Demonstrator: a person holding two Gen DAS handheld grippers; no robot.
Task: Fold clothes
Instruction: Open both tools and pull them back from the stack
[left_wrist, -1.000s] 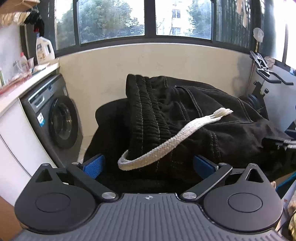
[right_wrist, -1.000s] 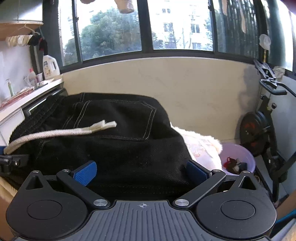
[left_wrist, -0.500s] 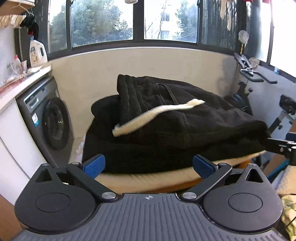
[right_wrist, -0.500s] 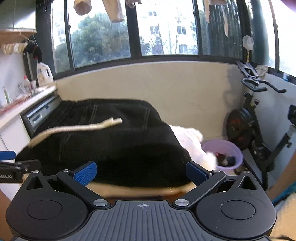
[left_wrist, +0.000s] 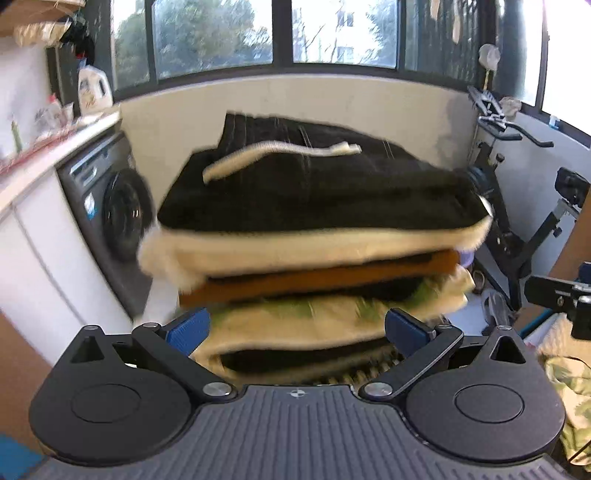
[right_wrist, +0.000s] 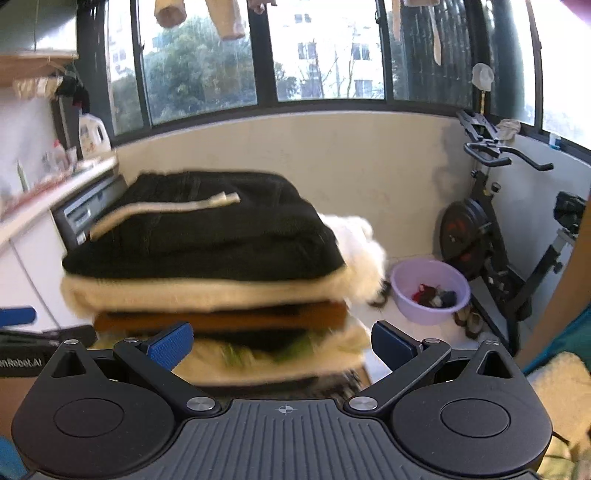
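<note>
Folded black pants (left_wrist: 317, 192) with a white drawstring (left_wrist: 273, 157) lie on top of a stack of folded clothes: a cream fleece layer (left_wrist: 295, 251), a brown layer (left_wrist: 325, 280) and a cream and green one (left_wrist: 317, 321). The stack also shows in the right wrist view, with the pants (right_wrist: 214, 236) on top. My left gripper (left_wrist: 297, 328) is open and empty, low in front of the stack. My right gripper (right_wrist: 282, 341) is open and empty, also low in front of it.
A washing machine (left_wrist: 110, 206) and white counter with a detergent bottle (left_wrist: 94, 90) stand at left. An exercise bike (right_wrist: 495, 236) and a purple basin (right_wrist: 430, 291) are at right. A cream cloth (left_wrist: 569, 387) lies at lower right. Windows run along the back.
Both grippers have drawn back and down from the black pants, which now rest on the stack. The lower layers of the stack have come into view.
</note>
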